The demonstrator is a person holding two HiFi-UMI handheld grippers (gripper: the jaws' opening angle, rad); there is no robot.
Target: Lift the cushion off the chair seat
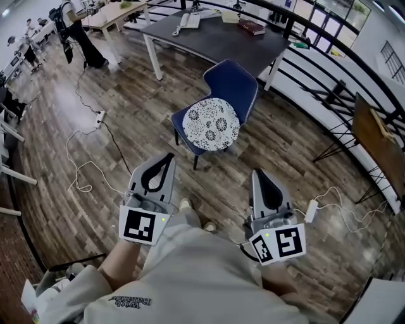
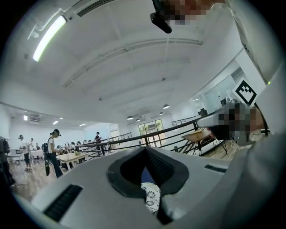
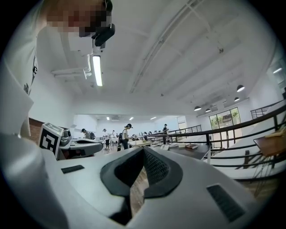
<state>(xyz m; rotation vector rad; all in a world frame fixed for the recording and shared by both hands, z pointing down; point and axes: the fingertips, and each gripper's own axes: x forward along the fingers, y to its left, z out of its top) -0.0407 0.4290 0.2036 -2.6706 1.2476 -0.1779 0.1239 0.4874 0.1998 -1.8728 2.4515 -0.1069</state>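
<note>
My left gripper (image 1: 167, 157) and right gripper (image 1: 259, 173) are both closed on nothing, the cushion (image 1: 211, 124) lying on the chair (image 1: 235, 81) farther off.

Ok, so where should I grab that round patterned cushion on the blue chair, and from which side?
Pinch the cushion by its near edge, coming from the front of the chair. It lies flat and thin; the backrest walls off the far side, while the near edge looks exposed.

Open-plan office on a mezzanine, black railing (image 3: 237, 125), dark desk (image 1: 215, 41) with telephone (image 1: 188, 21) ahead of the left gripper (image 1: 167, 156), pale worktable (image 1: 114, 14) beyond, ceiling strip light (image 3: 97, 70)
</note>
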